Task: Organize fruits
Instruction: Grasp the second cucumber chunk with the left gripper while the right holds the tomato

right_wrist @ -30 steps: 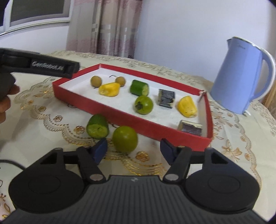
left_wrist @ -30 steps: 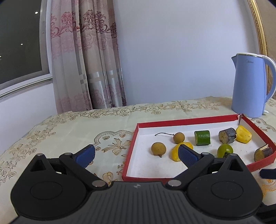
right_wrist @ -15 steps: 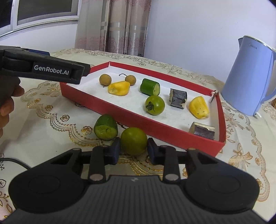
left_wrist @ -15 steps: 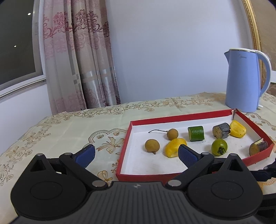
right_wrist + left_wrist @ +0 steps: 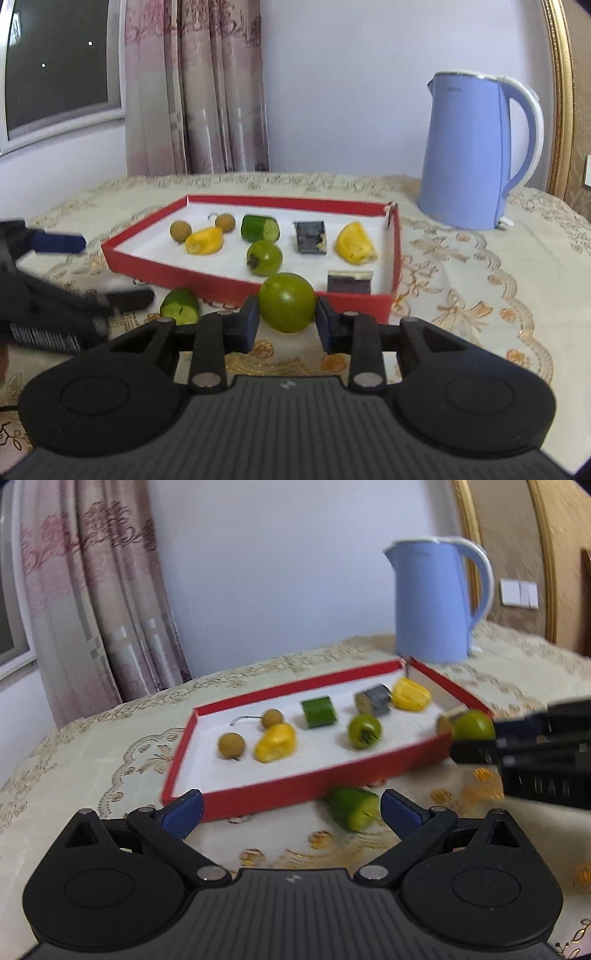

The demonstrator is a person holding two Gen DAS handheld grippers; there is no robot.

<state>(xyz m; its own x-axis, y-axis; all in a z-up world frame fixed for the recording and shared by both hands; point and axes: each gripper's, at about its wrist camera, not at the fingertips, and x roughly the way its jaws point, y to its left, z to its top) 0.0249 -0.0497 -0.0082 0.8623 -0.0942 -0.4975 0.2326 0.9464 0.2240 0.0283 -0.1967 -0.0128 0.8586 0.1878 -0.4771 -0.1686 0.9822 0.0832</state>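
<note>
My right gripper (image 5: 287, 318) is shut on a round green fruit (image 5: 286, 302), held just in front of the red tray's (image 5: 207, 281) near wall. In the left wrist view that fruit (image 5: 474, 724) shows at the tray's (image 5: 295, 791) right corner. My left gripper (image 5: 291, 812) stands open low over the cloth. A cut cucumber piece (image 5: 352, 808) lies on the cloth between its fingers, nearer the right one, with no pad touching it. The tray holds two brown longans, yellow pieces, a cucumber chunk, a green fruit and dark chunks.
A blue kettle (image 5: 476, 155) stands behind the tray at the back right. The embroidered tablecloth (image 5: 480, 280) covers the table. A curtain (image 5: 195, 92) and a window are at the back left, and a wall switch (image 5: 519, 593) is at the far right.
The right gripper closed on the round green fruit and carried it toward the tray's front wall. The left gripper swung right and down, bringing the cucumber piece between its open fingers.
</note>
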